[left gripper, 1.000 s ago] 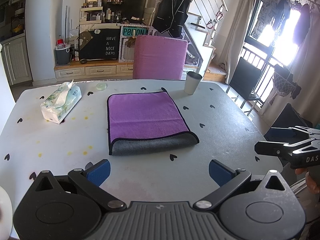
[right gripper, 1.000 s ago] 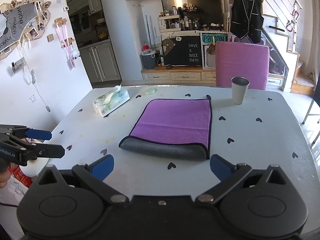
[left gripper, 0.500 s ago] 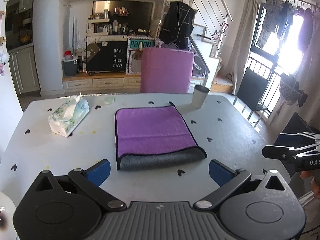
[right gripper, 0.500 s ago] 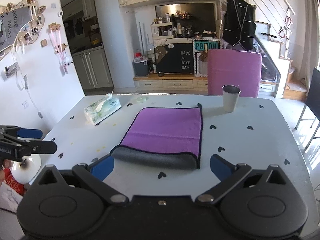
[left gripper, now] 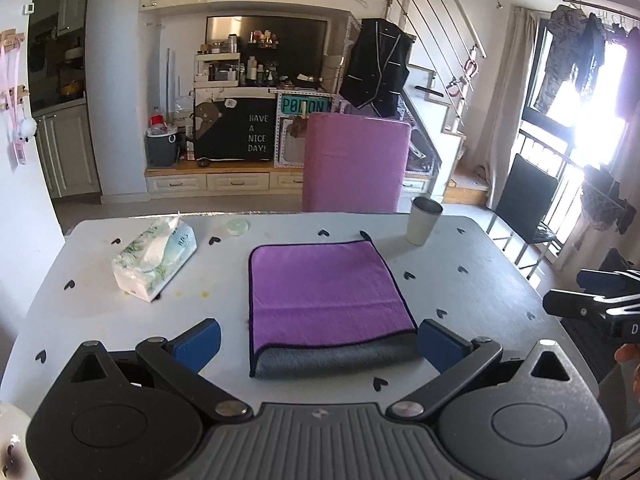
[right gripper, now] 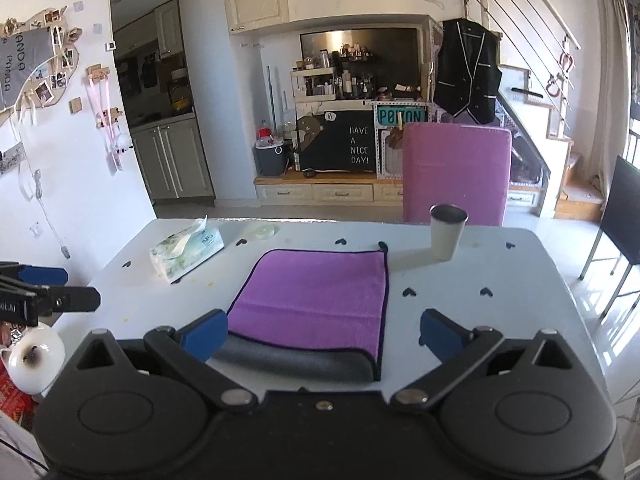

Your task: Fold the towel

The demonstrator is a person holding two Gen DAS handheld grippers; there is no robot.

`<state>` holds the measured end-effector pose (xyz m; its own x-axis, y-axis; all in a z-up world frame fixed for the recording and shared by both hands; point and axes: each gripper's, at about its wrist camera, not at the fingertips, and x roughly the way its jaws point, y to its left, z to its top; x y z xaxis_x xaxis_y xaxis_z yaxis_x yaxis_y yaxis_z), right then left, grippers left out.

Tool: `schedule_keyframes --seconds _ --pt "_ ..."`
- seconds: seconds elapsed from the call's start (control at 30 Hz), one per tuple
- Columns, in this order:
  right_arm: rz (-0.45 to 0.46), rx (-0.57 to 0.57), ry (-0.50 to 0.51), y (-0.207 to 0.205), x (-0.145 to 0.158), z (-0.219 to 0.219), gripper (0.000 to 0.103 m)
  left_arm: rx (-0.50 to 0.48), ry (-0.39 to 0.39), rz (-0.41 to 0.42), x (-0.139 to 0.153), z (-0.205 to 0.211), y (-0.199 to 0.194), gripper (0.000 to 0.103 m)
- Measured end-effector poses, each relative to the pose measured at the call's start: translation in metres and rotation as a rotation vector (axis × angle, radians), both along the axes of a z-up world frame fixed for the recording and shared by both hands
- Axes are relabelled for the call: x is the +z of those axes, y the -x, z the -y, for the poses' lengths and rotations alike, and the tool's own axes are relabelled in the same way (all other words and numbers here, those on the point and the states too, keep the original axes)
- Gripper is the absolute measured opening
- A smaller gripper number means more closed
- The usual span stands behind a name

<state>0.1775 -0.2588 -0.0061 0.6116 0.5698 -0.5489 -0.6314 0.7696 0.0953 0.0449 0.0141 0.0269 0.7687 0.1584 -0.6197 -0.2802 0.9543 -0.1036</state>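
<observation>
A purple towel [left gripper: 324, 292] with a grey underside lies folded in half on the white table [left gripper: 472, 280]; its rounded grey fold faces me. It also shows in the right wrist view [right gripper: 316, 300]. My left gripper [left gripper: 318, 344] is open and empty, held level just short of the fold. My right gripper [right gripper: 322, 334] is open and empty, also just short of the fold. Each gripper shows at the edge of the other's view, the right one [left gripper: 592, 300] and the left one [right gripper: 48, 292].
A tissue pack [left gripper: 154, 258] lies at the left of the table. A metal cup [left gripper: 424, 220] stands at the far right. A small round lid [left gripper: 238, 226] lies near the far edge. A pink chair [left gripper: 356, 164] stands behind the table, a black chair [left gripper: 528, 200] at right.
Both grippers have pulled back and tilted up from the table, staying open. The towel has not moved.
</observation>
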Motion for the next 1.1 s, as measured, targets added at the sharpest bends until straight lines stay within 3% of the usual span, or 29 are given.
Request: schedule_keyframes --seconds 0.3,0.47,0.7,1.1 --pt "0.014 0.003 0.017 -0.034 -0.010 -0.019 0.103 0.013 -0.019 -0.024 -0.014 -0.009 -0.037 0.103" --pt "0.004 0.018 0.040 -0.049 -0.032 -0.031 0.103 0.007 -0.005 -0.057 -0.037 -0.015 -0.057 0.103" --pt "-0.097 0.003 0.053 -0.077 -0.066 -0.041 0.103 0.009 0.011 -0.117 -0.072 -0.025 -0.078 0.103" --pt "-0.092 -0.011 0.168 -0.106 -0.112 -0.061 0.103 0.029 0.074 -0.207 -0.119 -0.048 -0.111 0.103"
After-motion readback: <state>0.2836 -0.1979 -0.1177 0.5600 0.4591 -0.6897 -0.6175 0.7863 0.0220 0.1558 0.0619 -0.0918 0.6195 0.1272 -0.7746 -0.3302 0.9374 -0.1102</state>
